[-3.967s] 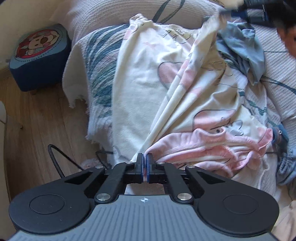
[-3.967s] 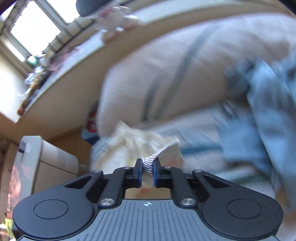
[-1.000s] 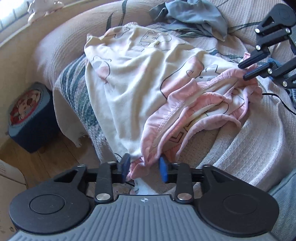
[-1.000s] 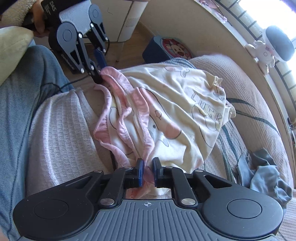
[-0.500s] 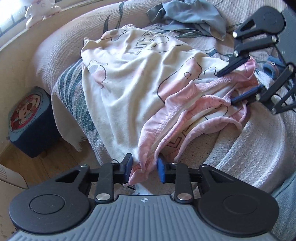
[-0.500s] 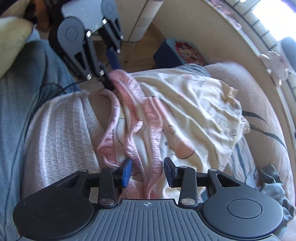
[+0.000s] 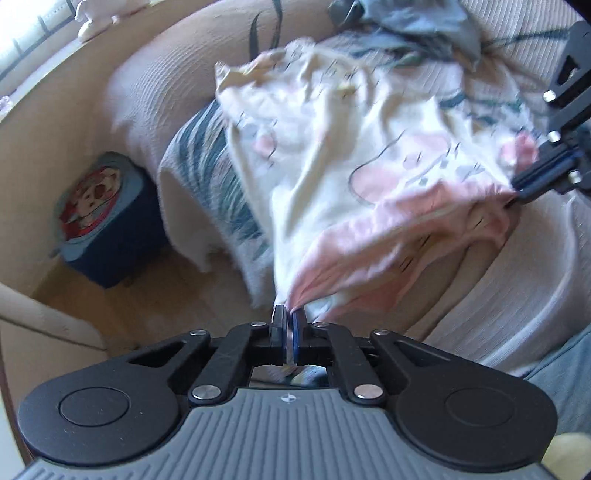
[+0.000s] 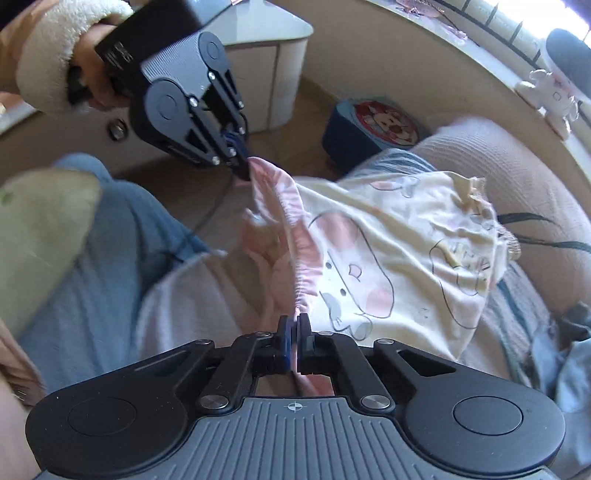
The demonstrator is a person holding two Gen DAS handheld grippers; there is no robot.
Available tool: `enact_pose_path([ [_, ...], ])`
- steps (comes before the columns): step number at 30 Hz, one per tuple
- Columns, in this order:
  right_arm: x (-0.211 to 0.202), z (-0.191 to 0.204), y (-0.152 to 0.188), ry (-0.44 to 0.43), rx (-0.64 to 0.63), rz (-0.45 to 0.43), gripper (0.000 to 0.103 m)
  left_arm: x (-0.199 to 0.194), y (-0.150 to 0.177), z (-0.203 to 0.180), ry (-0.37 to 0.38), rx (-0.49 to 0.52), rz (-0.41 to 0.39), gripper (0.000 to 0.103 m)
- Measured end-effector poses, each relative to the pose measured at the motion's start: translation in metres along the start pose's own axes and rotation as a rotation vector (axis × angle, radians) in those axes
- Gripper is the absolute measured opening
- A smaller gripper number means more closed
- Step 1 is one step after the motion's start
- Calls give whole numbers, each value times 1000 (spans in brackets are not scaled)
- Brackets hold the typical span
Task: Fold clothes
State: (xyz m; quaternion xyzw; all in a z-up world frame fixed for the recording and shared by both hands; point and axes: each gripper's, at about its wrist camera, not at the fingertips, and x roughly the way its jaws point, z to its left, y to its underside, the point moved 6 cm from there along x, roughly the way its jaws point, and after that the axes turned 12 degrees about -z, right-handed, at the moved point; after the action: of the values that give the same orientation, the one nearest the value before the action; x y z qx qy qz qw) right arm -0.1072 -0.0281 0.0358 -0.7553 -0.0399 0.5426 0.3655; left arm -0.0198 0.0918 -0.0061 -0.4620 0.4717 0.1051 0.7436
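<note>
A cream garment with pink cartoon prints and a pink hem lies across a sofa covered in a beige throw. My left gripper is shut on one corner of the pink hem. My right gripper is shut on the hem's other corner. The hem is pulled fairly taut between the two grippers and lifted off the throw. The far end of the garment rests on the cushion.
A grey-blue garment lies crumpled beyond the cream one. A blue stool with a cartoon top stands on the wooden floor beside the sofa. A person's denim-clad leg is near me, and a fleece-cuffed hand holds the left gripper.
Both grippers have closed on the pink hem. They rose a little and drew the hem taut between them, lifting it off the throw.
</note>
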Motion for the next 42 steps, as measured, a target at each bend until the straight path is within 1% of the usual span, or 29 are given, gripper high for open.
enact_pose_path([
  [3, 19, 9, 9, -5, -11, 27, 2, 23, 21, -11, 2, 26, 67, 3],
  [6, 34, 10, 21, -8, 15, 48, 3, 49, 45, -20, -5, 45, 136, 3],
  [8, 35, 8, 25, -6, 28, 50, 3, 54, 54, -16, -7, 13, 160, 4],
  [9, 36, 8, 26, -5, 34, 50, 6, 55, 57, -14, -10, -5, 169, 5],
  [10, 36, 7, 28, -4, 40, 51, 8, 52, 57, -10, -12, -22, 164, 8],
  [12, 22, 1, 25, 2, 69, 16, 9, 38, 51, -3, -18, -53, 131, 16],
  [13, 11, -2, 22, 10, 88, -10, 11, 31, 46, 1, -21, -68, 108, 24],
  [14, 2, -7, 19, 22, 103, -36, 16, 22, 38, 3, -22, -83, 77, 31],
  [15, -5, -13, 16, 41, 106, -55, 24, 12, 29, 3, -17, -95, 40, 33],
  [16, -11, -19, 13, 61, 108, -73, 30, 4, 19, 2, -8, -104, 1, 34],
  [17, -12, -22, 13, 77, 98, -72, 41, -4, 8, -1, 4, -109, -40, 35],
  [18, -13, -25, 13, 93, 86, -68, 45, -10, -2, -6, 16, -104, -84, 37],
  [19, -13, -27, 13, 109, 73, -64, 45, -15, -11, -12, 26, -94, -129, 39],
  [20, -11, -27, 14, 104, 60, -54, 45, -19, -19, -18, 33, -81, -167, 39],
  [21, -8, -25, 15, 94, 45, -44, 45, -18, -25, -25, 39, -59, -187, 39],
  [23, -2, -18, 17, 78, 14, -33, 45, -13, -32, -41, 55, -1, -200, 37],
  [24, 2, -13, 19, 68, 5, -30, 45, -8, -33, -48, 55, 35, -196, 36],
  [26, 10, -6, 21, 47, -6, -25, 43, 2, -31, -58, 49, 96, -175, 30],
  [27, 15, -3, 21, 35, -7, -22, 42, 8, -29, -60, 47, 121, -167, 29],
  [30, 26, -2, 21, 30, 1, -15, 41, 15, -25, -61, 70, 151, -166, 29],
  [33, 32, -5, 19, 30, 27, -28, 41, 15, -23, -57, 71, 173, -177, 31],
  [37, 30, -14, 9, 37, 76, -76, 40, 18, -23, -53, 76, 184, -173, 32],
  [38, 31, -15, 7, 40, 79, -80, 36, 17, -23, -53, 80, 195, -176, 32],
  [39, 33, -15, 6, 43, 81, -82, 30, 16, -22, -54, 82, 210, -178, 32],
  [42, 40, -18, 1, 53, 85, -88, 30, 15, -20, -57, 66, 247, -186, 37],
])
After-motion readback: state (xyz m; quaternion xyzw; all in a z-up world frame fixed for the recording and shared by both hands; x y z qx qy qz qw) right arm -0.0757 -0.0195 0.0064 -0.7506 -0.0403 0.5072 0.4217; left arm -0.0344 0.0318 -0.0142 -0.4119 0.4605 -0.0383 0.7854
